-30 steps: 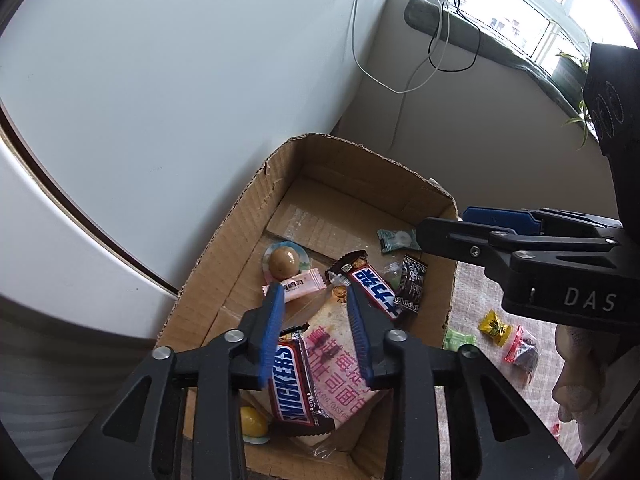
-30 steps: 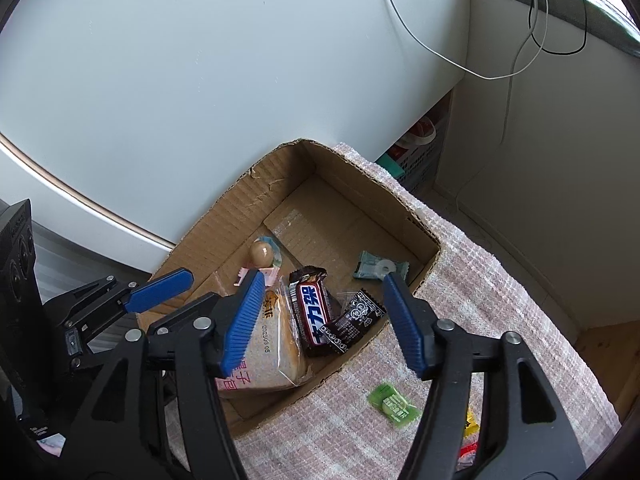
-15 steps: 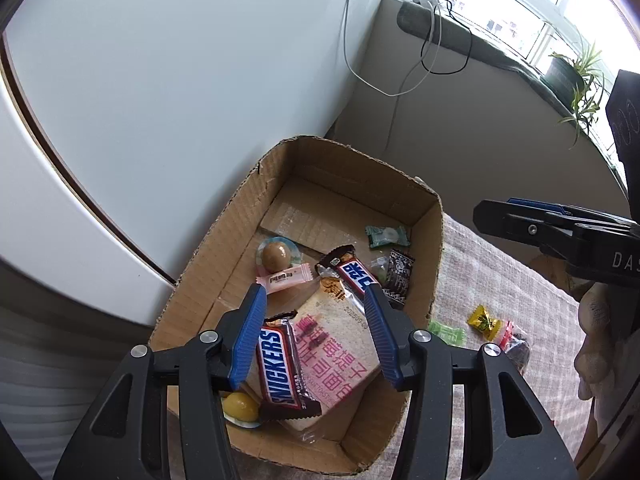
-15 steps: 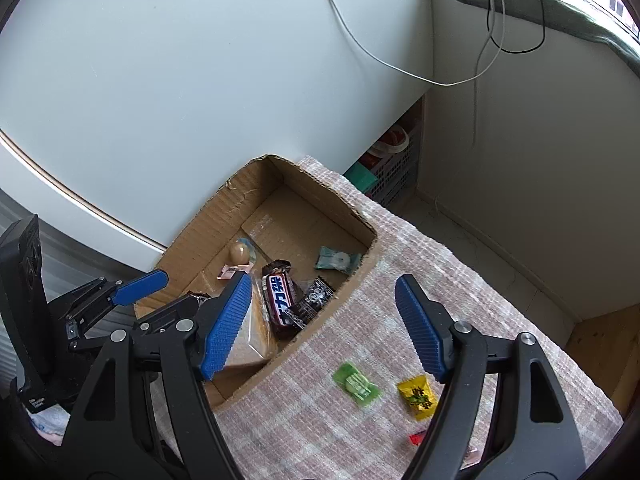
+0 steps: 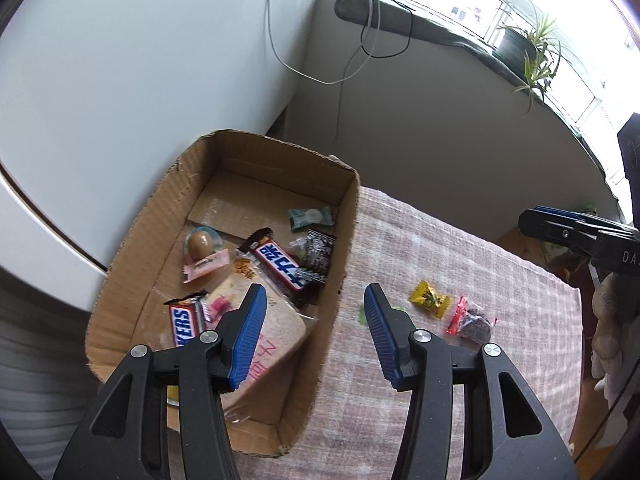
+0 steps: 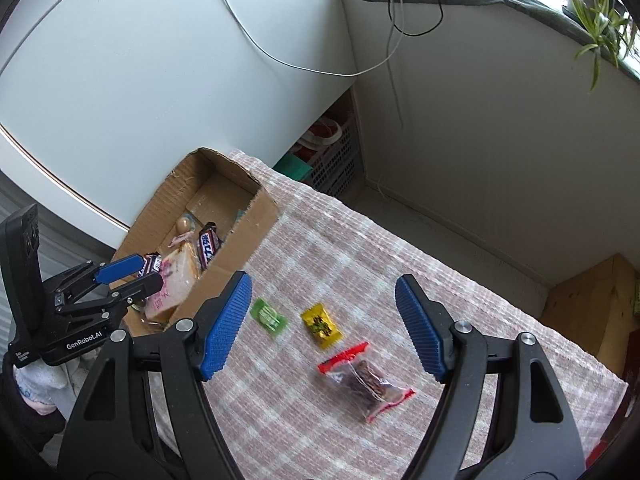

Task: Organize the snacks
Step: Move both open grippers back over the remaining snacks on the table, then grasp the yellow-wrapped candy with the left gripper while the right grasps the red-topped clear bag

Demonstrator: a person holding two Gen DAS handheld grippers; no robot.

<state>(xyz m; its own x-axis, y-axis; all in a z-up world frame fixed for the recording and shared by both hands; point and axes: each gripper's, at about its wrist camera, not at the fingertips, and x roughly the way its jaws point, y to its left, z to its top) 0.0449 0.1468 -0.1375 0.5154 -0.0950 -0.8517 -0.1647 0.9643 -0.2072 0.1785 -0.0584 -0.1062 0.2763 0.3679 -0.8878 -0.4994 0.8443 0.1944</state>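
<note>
A cardboard box [image 5: 348, 240] holds several snacks: a Snickers bar [image 5: 184, 324], a blue-and-white bar [image 5: 280, 266], a bread packet [image 5: 276, 340], a green packet [image 5: 310, 218] and a dark packet [image 5: 316, 248]. My left gripper [image 5: 313, 300] is open and empty above the box's right wall. My right gripper [image 6: 323, 284] is open over the checked cloth [image 6: 360, 248], well above three loose snacks. These are a green sweet [image 6: 269, 316], a yellow sweet [image 6: 320, 325] and a red-edged clear packet [image 6: 366, 380]. In the left wrist view, a finger half hides the green sweet.
A white curved appliance [image 6: 160, 60] stands behind the box [image 6: 256, 216]. Beyond the cloth's far edge a plastic crate [image 6: 332, 160] sits on the floor. Cables hang from the windowsill [image 5: 420, 20], which has a plant. A wooden surface [image 6: 592, 300] lies to the right.
Both grippers opened wider and drew back from the box. The right gripper swung right, from over the box to over the loose snacks on the cloth.
</note>
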